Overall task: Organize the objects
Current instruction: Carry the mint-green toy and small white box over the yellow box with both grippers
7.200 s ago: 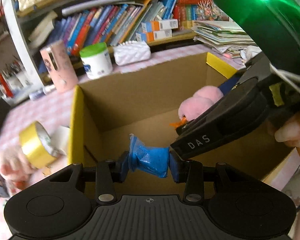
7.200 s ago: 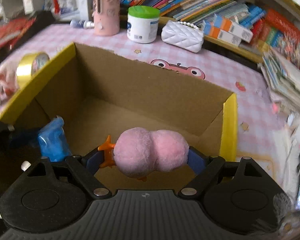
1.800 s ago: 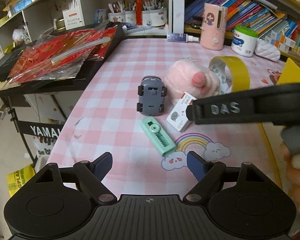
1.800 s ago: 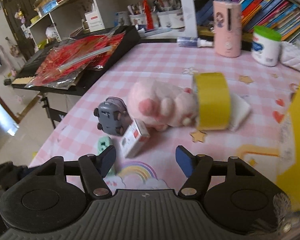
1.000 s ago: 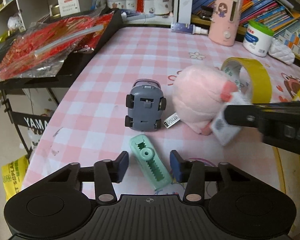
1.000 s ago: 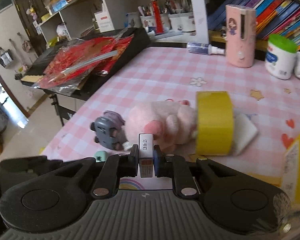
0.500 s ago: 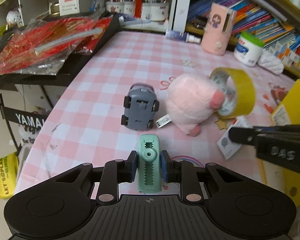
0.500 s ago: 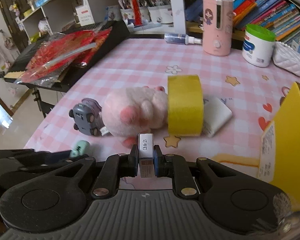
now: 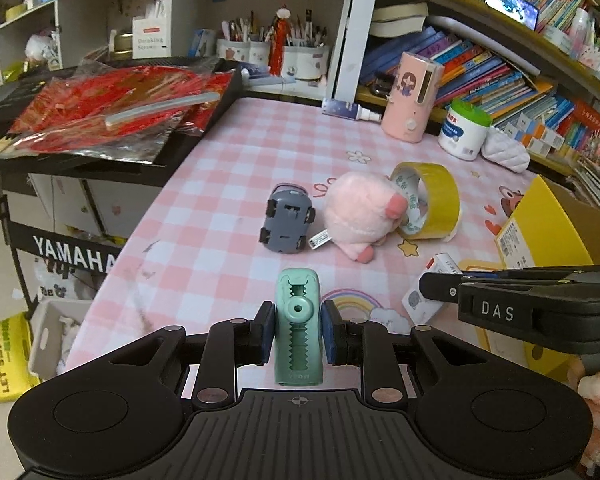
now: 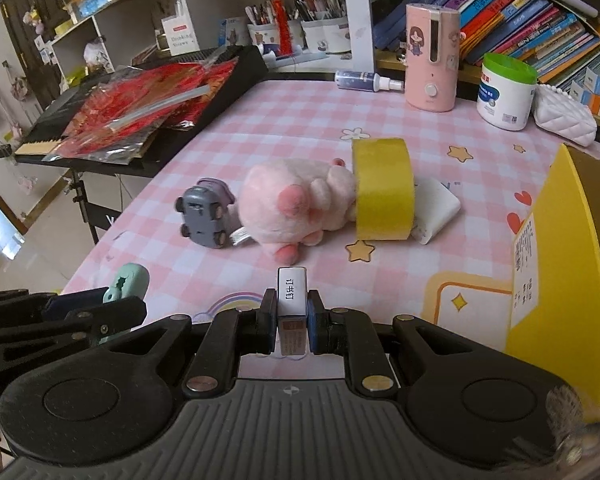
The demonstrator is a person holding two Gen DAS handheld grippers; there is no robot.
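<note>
A pink dispenser [image 10: 432,58] (upright) stands beside a green-lidded jar [image 10: 505,92], books [image 10: 532,36] behind.

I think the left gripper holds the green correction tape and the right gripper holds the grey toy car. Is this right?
Not quite. In the right wrist view the right gripper is shut on a small white box; the grey toy car lies on the table. The left gripper does hold the green correction tape.
</note>
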